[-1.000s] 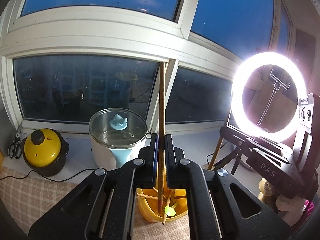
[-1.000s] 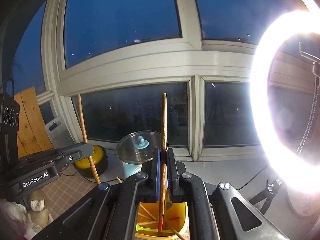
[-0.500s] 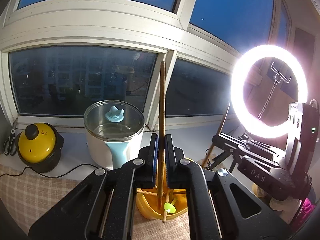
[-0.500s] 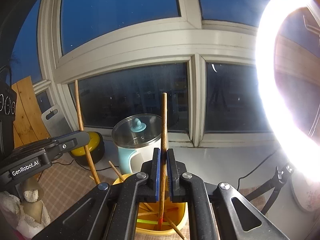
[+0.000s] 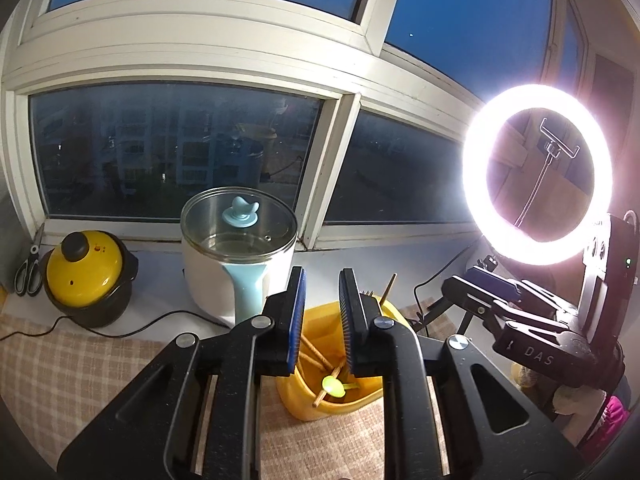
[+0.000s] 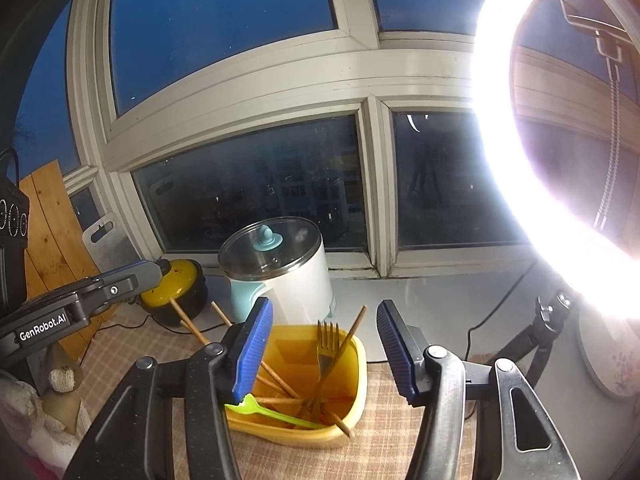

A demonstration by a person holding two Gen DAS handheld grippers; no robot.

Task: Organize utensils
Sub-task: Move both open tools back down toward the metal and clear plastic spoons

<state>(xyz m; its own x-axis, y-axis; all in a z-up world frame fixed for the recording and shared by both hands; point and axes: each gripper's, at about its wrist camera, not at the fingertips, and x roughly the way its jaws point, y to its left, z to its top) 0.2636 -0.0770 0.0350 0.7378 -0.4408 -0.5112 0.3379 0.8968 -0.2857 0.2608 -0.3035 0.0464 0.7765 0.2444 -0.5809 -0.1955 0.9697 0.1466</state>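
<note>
A yellow utensil holder stands on the checked cloth, also in the left wrist view. It holds several wooden chopsticks, a metal fork and a green plastic spoon, whose bowl shows in the left wrist view. My left gripper is open and empty just above the holder. My right gripper is open wide and empty, with the holder between its blue pads. The left gripper also shows at the left of the right wrist view.
A white and blue electric pot with a glass lid and a yellow-lidded black pot stand on the sill behind. Scissors lie at far left. A lit ring light on a tripod stands at the right. A cable crosses the cloth.
Both grippers have opened and let go of their chopsticks, which now rest in the yellow holder. Both views have tilted down toward the holder.
</note>
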